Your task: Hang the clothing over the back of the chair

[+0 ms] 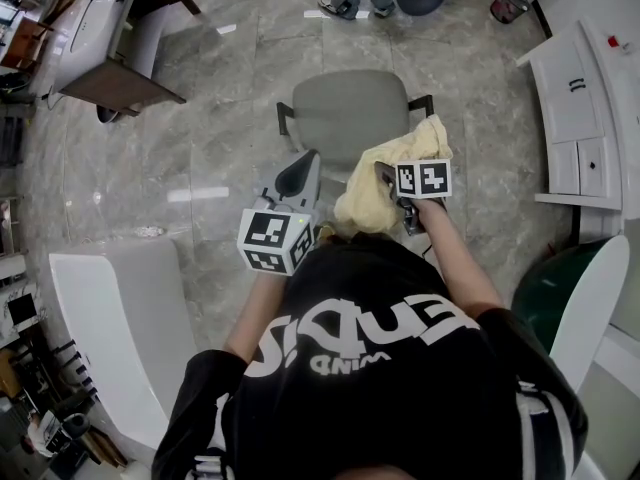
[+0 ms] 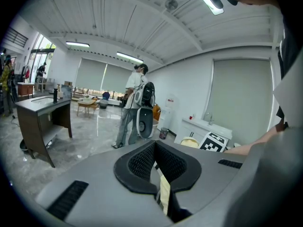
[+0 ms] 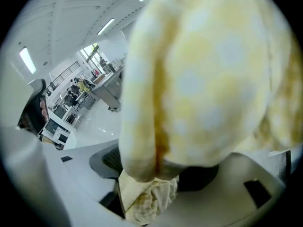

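Left tongs (image 2: 158, 174) are clamped on an edge of the yellow garment (image 1: 370, 203); the right tongs (image 3: 151, 188) are spread wide, with bunched cloth lying loose between them. The garment is heaped at the near edge of the grey chair (image 1: 345, 113), nearer the right tongs.

White lettering (image 1: 370, 333) on the shirt (image 1: 400, 408) (upside down) is illegible.

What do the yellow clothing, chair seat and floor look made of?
Clothing: soft woven fabric, pale yellow check, matte; it bunches and folds.
Chair seat: grey upholstery, probably fabric; matte, no glare.
Floor: polished stone or marble-look tile; veined, glossy, with light reflections.
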A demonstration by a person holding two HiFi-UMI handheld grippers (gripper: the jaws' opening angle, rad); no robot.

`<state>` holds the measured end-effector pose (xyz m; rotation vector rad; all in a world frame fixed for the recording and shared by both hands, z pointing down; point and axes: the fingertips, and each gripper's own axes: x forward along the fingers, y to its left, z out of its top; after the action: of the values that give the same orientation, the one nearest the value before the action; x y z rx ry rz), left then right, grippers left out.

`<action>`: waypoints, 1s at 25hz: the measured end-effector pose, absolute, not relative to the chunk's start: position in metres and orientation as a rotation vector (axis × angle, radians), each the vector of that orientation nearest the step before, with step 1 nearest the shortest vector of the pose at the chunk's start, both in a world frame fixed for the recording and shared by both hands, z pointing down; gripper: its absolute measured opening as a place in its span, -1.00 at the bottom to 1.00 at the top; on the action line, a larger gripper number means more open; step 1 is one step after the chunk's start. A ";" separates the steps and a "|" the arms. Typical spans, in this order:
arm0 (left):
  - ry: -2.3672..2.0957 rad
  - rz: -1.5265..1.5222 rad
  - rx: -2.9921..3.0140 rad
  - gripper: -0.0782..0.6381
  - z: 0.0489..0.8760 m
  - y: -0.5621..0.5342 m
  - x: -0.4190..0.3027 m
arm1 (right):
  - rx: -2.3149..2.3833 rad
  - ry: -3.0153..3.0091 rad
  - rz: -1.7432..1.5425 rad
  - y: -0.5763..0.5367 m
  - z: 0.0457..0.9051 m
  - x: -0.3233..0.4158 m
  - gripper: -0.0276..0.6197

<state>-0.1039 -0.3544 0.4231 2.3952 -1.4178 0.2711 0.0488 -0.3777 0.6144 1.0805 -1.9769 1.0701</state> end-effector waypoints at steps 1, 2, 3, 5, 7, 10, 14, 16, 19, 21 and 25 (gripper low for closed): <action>-1.417 0.271 2.395 -0.74 0.423 -0.354 -0.103 | 1.079 -1.975 1.073 -0.376 0.615 0.050 -0.11; -1.417 0.272 2.395 -0.74 0.423 -0.353 -0.103 | 1.075 -1.975 1.075 -0.374 0.615 0.050 -0.11; -1.417 0.273 2.396 -0.74 0.423 -0.352 -0.102 | 1.068 -1.977 1.077 -0.373 0.615 0.050 -0.11; -1.417 0.272 2.397 -0.74 0.422 -0.351 -0.102 | 1.051 -1.981 1.080 -0.370 0.615 0.050 -0.11; -1.416 0.270 2.400 -0.74 0.422 -0.350 -0.101 | 1.033 -1.981 1.076 -0.366 0.615 0.051 -0.11; -1.414 0.268 2.403 -0.74 0.421 -0.348 -0.101 | 0.994 -1.991 1.041 -0.361 0.611 0.051 -0.11; -1.410 0.266 2.406 -0.74 0.422 -0.346 -0.102 | 0.969 -2.023 0.956 -0.357 0.599 0.050 -0.12; -1.408 0.264 2.409 -0.74 0.422 -0.344 -0.102 | 0.970 -2.037 0.918 -0.356 0.592 0.050 -0.12; -1.404 0.263 2.413 -0.74 0.421 -0.342 -0.102 | 0.976 -2.058 0.876 -0.352 0.579 0.051 -0.12; -1.401 0.263 2.415 -0.74 0.421 -0.340 -0.102 | 0.964 -2.074 0.848 -0.349 0.573 0.051 -0.12; -1.395 0.261 2.420 -0.74 0.422 -0.337 -0.100 | 0.951 -2.069 0.845 -0.345 0.574 0.054 -0.12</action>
<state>-0.1003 -0.3366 0.4217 2.4196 -1.3950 0.2609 0.0542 -0.3445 0.5739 0.9513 -2.0686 0.8452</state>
